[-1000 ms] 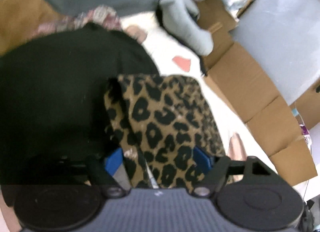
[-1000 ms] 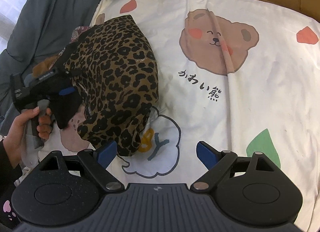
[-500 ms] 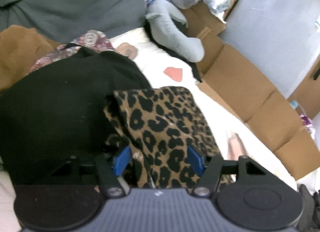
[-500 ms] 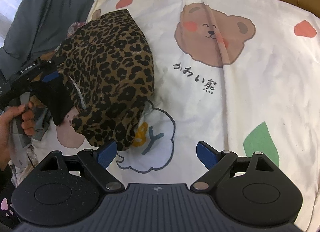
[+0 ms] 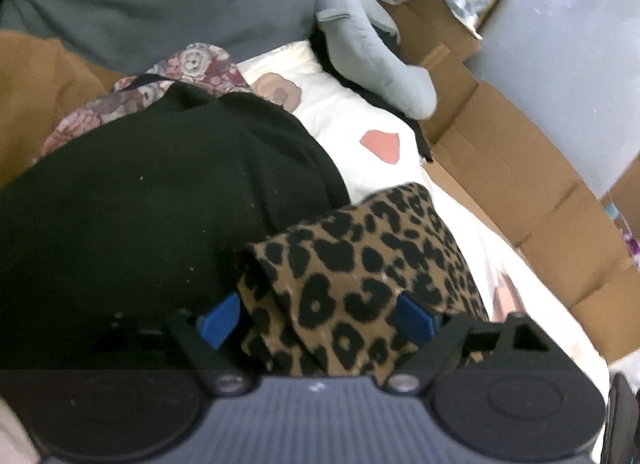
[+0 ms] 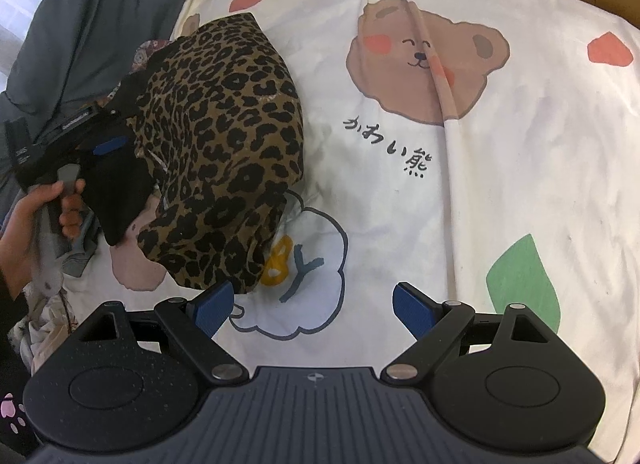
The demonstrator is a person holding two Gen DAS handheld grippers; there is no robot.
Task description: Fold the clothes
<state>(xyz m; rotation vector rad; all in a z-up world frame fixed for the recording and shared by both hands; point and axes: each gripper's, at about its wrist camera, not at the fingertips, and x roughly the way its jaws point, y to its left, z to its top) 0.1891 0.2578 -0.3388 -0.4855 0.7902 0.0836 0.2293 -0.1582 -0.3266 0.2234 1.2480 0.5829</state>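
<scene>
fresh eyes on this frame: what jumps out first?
The leopard-print garment dominates, bunched at the left of the white cartoon bedsheet, with the left gripper open around its edge. Next is the big brown bear print with black lettering under it, top centre in the right wrist view. The right gripper is open over the sheet, holding nothing.

The leopard-print garment [image 6: 228, 151] lay bunched in a rounded, folded heap on the left part of the bedsheet [image 6: 500, 191], its brown cloth spotted black. A black garment [image 5: 152, 215] lay beside and partly under its left edge, with a floral cloth [image 5: 192, 71] showing beyond that.
</scene>
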